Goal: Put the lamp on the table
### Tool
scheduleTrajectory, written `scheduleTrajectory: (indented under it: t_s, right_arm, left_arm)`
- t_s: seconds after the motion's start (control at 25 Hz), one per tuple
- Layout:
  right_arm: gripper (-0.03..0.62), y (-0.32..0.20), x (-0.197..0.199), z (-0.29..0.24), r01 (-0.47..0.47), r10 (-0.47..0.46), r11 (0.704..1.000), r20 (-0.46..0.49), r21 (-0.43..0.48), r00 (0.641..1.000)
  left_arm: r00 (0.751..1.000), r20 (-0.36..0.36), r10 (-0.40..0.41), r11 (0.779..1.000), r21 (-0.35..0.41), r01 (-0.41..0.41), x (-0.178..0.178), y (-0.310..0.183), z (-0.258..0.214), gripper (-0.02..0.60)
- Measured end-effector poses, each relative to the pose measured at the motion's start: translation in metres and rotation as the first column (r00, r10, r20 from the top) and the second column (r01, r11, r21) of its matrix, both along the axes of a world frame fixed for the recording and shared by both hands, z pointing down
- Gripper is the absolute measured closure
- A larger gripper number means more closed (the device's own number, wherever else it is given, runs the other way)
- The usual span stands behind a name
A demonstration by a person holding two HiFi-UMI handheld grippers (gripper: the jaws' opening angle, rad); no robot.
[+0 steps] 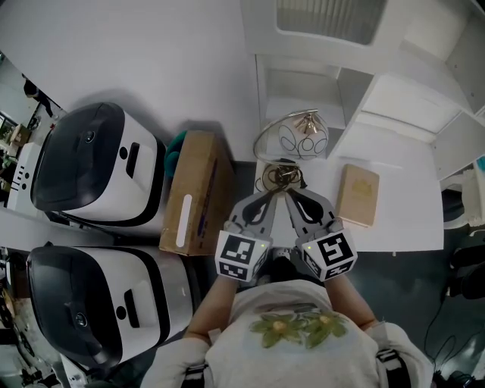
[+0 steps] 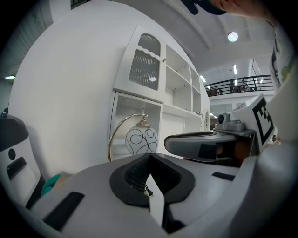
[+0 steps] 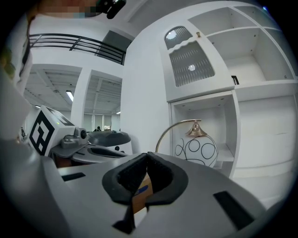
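Head view looks down on a white desk set against a white cabinet. The lamp, a white globe with looping black lines hung from a curved gold arm, stands at the desk's far left corner. In both gripper views it sits inside the open compartment under the cabinet's ribbed-glass door.

The left gripper and the right gripper are held side by side over the desk's near left edge, both pointing at the lamp and short of it. The left gripper view shows its jaws closed, dark pads meeting, with nothing gripped. The right gripper view shows the same: jaws pressed together and empty, with only a bit of brown card visible below the pads.

A flat tan book lies near the middle of the desk. Off the desk's left edge stands a cardboard box, and beyond it two white-and-black machines.
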State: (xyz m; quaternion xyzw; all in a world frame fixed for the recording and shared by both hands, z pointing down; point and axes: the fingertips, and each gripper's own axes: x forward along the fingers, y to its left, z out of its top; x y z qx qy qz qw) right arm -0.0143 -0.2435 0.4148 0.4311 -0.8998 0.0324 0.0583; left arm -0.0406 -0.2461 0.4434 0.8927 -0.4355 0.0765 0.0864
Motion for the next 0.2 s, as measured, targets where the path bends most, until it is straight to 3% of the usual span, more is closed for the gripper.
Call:
scheduleTrajectory:
  t_s: [0.2]
  right_arm:
    - [0.562, 0.0015, -0.0021, 0.0025, -0.004, 0.004, 1.0, -0.004, -0.009, 1.0]
  left_arm:
    - [1.0, -0.003, 0.006, 1.0, 0.0, -0.006, -0.0026, 0.0023, 0.0002, 0.552]
